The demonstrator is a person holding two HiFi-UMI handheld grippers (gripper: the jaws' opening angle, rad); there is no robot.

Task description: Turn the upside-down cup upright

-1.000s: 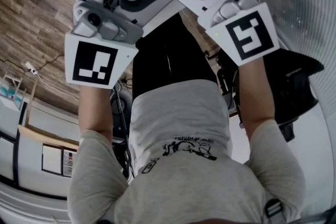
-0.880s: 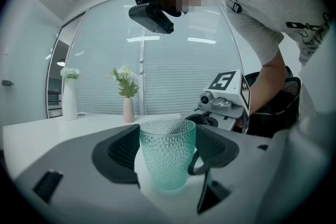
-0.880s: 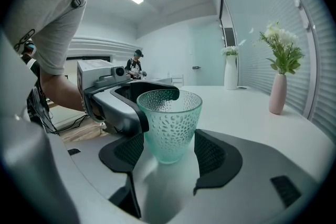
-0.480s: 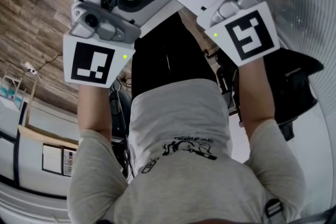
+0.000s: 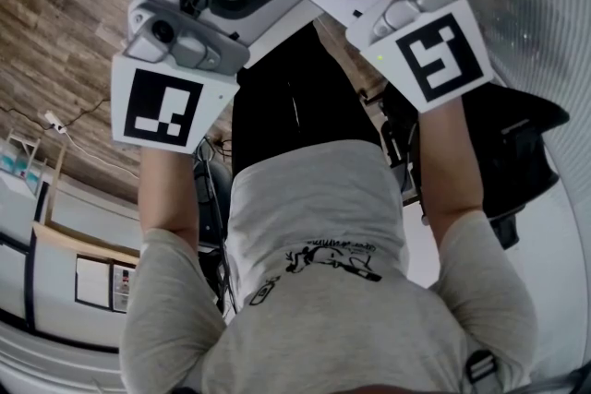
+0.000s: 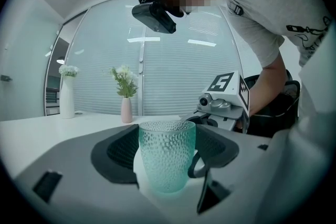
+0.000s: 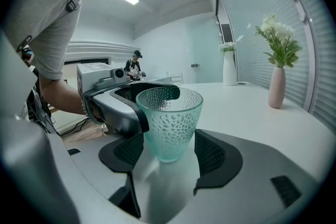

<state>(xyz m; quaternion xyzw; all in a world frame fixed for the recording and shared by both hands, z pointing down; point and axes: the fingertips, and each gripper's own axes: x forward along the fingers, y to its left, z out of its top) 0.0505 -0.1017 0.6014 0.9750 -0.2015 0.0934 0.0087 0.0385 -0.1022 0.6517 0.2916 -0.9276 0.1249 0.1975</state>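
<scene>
Left gripper [image 6: 168, 153] and right gripper [image 7: 170, 155] stand with jaws apart, flanking one cup [image 7: 170, 118] from opposite sides; whether any pad touches it is hard to tell. The cup sits mouth-up on the white table [image 7: 247, 107], so the turning looks done, with only backing away left. The cup is pale green, translucent and dimpled all over, tapering to a narrower base. The tabletop is smooth and matte.
</scene>
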